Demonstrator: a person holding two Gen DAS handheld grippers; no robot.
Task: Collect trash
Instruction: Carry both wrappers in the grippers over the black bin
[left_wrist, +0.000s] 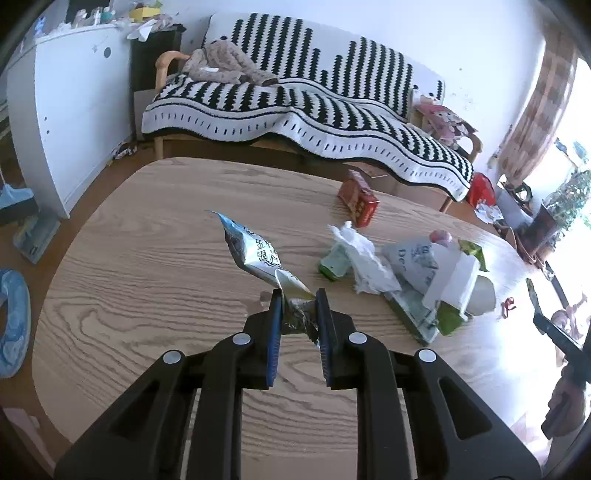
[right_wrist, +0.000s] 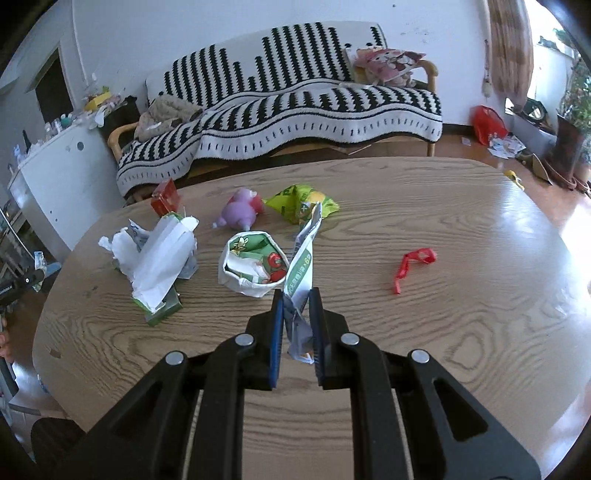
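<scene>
Both grippers are mid-collection. The left gripper has its fingers clamped on the crumpled end of a silver snack wrapper, which juts up and away ahead of them. The right gripper pinches a green-and-white wrapper, just beside the white paper bowl left of its fingers. Next, I judge, each wrapper needs carrying to a bin; none shows. The oak-grain desk still carries tissue, a red strip, a toy; a striped sofa stands beyond
</scene>
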